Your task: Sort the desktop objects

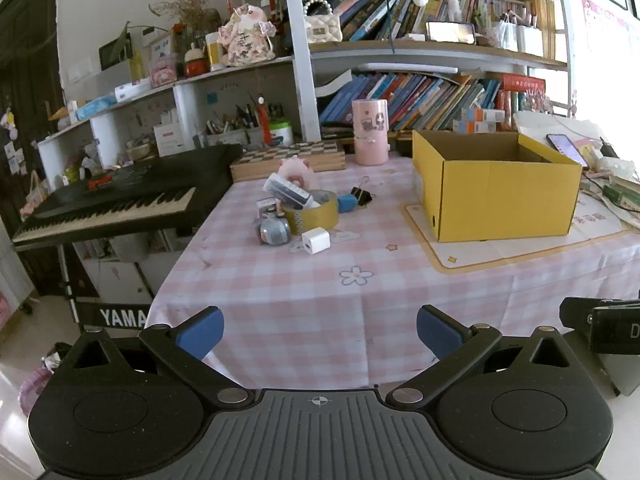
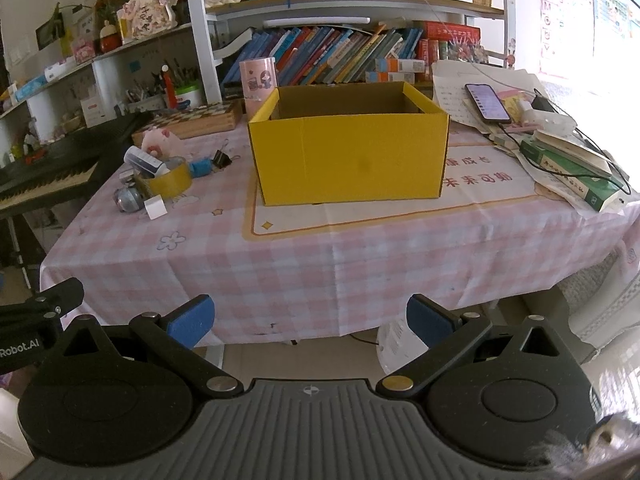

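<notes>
A pile of small objects lies on the pink checked tablecloth (image 1: pixel 320 312): a roll of brown tape (image 1: pixel 311 213), a white charger cube (image 1: pixel 316 241), a grey round gadget (image 1: pixel 275 232), a blue item (image 1: pixel 346 202), a black binder clip (image 1: pixel 361 195) and a pink plush (image 1: pixel 294 168). The open yellow box (image 1: pixel 496 196) stands to their right. My left gripper (image 1: pixel 320 332) hangs open over the table's near edge, well short of the pile. In the right wrist view the yellow box (image 2: pixel 348 156) is straight ahead and the tape roll (image 2: pixel 168 181) is at left; my right gripper (image 2: pixel 310 322) is open and empty.
A black keyboard (image 1: pixel 116 200) stands left of the table. A chessboard box (image 1: pixel 288 158) and pink cylinder (image 1: pixel 370 132) sit behind the pile. A phone (image 2: pixel 487 102), cables and a green book (image 2: pixel 572 178) crowd the right side. Bookshelves fill the back.
</notes>
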Motion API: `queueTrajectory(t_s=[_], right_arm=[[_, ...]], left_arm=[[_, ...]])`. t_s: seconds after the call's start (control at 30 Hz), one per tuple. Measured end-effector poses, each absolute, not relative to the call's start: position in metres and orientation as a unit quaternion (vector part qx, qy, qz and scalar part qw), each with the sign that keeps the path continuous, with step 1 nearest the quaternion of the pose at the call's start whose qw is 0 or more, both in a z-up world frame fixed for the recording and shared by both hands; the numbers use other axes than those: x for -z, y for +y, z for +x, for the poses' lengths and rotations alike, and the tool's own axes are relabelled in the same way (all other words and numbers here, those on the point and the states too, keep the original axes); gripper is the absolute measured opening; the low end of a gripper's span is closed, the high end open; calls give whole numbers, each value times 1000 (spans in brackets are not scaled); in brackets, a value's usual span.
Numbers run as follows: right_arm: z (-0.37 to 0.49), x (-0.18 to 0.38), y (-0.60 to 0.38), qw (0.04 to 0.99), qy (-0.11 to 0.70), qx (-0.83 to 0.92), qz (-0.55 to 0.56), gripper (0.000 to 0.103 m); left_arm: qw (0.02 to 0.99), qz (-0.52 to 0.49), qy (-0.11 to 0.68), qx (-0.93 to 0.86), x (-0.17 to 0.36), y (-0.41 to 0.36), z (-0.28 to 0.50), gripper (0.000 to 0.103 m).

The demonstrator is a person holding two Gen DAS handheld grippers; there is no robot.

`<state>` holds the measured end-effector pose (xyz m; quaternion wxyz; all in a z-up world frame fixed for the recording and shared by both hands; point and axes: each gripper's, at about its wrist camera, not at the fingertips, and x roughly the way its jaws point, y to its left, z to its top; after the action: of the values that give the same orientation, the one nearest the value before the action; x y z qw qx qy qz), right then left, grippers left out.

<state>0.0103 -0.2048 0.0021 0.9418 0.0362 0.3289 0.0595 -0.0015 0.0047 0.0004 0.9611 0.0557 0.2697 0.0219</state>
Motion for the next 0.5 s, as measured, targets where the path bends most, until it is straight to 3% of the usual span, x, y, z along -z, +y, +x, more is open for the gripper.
queueTrajectory(t_s=[0.5], right_arm=[[16,1,-201,941,331,-58,34,103]], left_arm=[[959,58,278,-24,1,5,4,103]])
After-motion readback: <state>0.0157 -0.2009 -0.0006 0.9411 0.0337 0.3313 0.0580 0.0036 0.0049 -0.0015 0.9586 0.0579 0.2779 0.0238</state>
